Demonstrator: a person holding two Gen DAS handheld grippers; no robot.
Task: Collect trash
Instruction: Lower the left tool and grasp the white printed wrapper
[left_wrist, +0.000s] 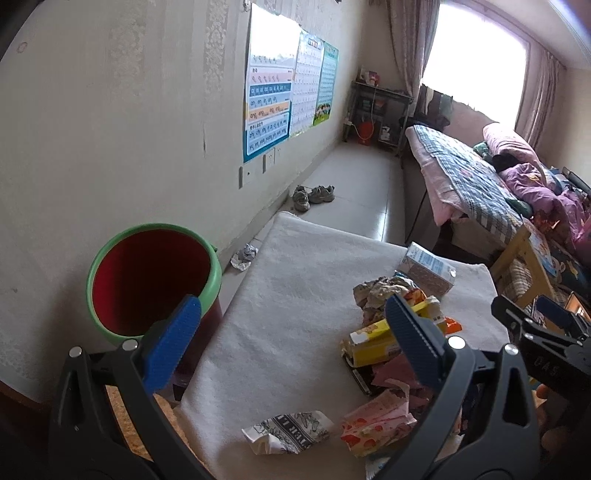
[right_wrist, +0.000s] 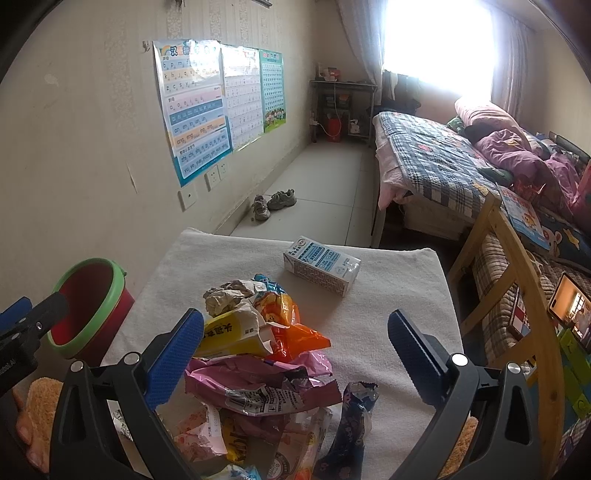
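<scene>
While both grippers' blue fingers (right_wrist: 175, 350) stand apart and empty, crumpled wrappers (right_wrist: 258, 369) half-hide each other on the white-towelled table (right_wrist: 388, 288), red green-rimmed bucket (left_wrist: 147, 277) beside.

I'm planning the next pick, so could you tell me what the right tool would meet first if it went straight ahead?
Probably the heap of crumpled wrappers between its open fingers, the pink foil wrapper first; depth is uncertain.

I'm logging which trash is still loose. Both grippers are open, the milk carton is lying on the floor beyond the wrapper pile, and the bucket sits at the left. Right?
Not quite. The milk carton lies on the white cloth covering the table, not the floor, as the right wrist view shows. It is beyond the wrapper pile, both grippers are open, and the bucket sits at the left.
</scene>
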